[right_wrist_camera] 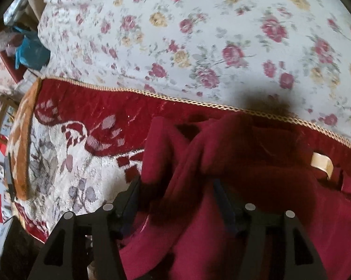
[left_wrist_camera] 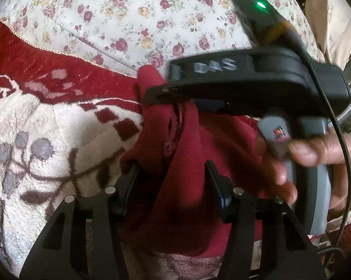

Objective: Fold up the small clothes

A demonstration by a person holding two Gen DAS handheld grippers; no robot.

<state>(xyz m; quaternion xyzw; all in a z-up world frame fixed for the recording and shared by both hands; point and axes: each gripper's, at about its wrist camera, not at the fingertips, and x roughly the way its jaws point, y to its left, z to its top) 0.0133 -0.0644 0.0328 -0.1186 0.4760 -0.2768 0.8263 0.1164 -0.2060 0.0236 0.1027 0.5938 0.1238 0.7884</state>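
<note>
Garment: dark red fleece garment [left_wrist_camera: 198, 144] bunched on plush blanket [left_wrist_camera: 47, 144].
Left gripper [left_wrist_camera: 170, 175]: fingers spread, fabric between.
Right gripper [right_wrist_camera: 177, 186]: fingers spread, straddling fleece.
Risk: loose folds may slip out, since neither gripper is pinching.

A white quilt [right_wrist_camera: 198, 35] strewn with pink and yellow roses fills the view from ten to two o'clock, a plush red-and-cream blanket [right_wrist_camera: 65, 154] with gold cord trim lies below it toward eight o'clock, and cluttered teal bags [right_wrist_camera: 28, 51] sit at ten o'clock.
</note>
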